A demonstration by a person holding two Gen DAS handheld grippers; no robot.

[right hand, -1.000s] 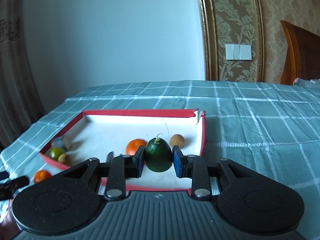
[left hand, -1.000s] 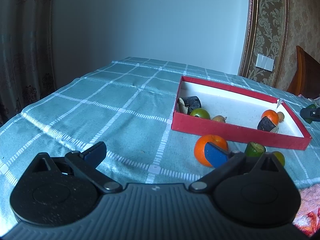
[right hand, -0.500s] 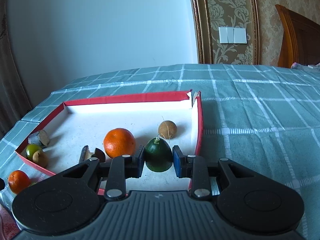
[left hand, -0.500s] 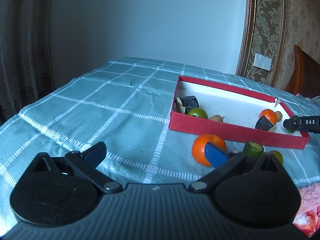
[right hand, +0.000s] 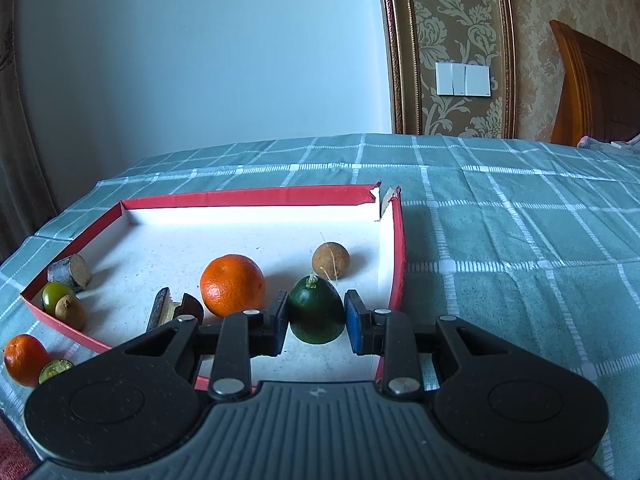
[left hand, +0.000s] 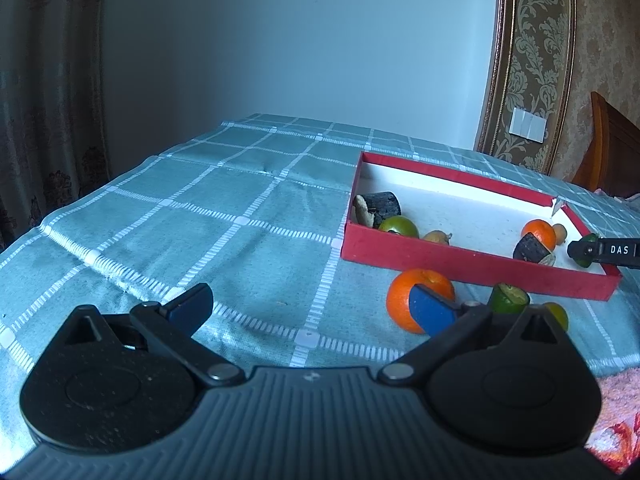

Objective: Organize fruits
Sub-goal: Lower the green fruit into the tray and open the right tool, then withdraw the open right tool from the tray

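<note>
Left wrist view: the left gripper (left hand: 310, 308) stands wide apart over the checked teal tablecloth (left hand: 200, 232), nothing between its blue pads, touching no fruit. Just ahead of its right finger lie three loose pieces on the cloth: one orange (left hand: 420, 298), one cut green fruit (left hand: 509, 298) and one small yellow-green fruit (left hand: 557, 315), the last partly hidden by the finger. Beyond them sits the red box (left hand: 460, 258), holding, as counted from here, two dark cut chunks (left hand: 382, 208), one green round fruit (left hand: 399, 227), one small brown fruit beside it, one tangerine (left hand: 540, 233) and one tan ball behind that. The right gripper (left hand: 582, 250) reaches into the box from the far right edge of the frame, a dark green fruit between its fingers.

Right wrist view: the right gripper (right hand: 316, 320) is nearly closed, its two pads pressed on the sides of one dark green fruit (right hand: 316, 314), stem up, low over the box's white floor near the right-hand wall; whether it rests on the floor cannot be told. Immediately left of the claw is the tangerine (right hand: 233, 285); just ahead, the tan ball (right hand: 331, 261). Left of the tangerine stands a dark sliced piece (right hand: 174, 312). At the far left corner cluster one dark chunk (right hand: 70, 273), one green fruit (right hand: 54, 296) and one brown fruit (right hand: 71, 312). Outside the box, lower left, lie the orange (right hand: 25, 359) and the cut green piece (right hand: 55, 370)
</note>
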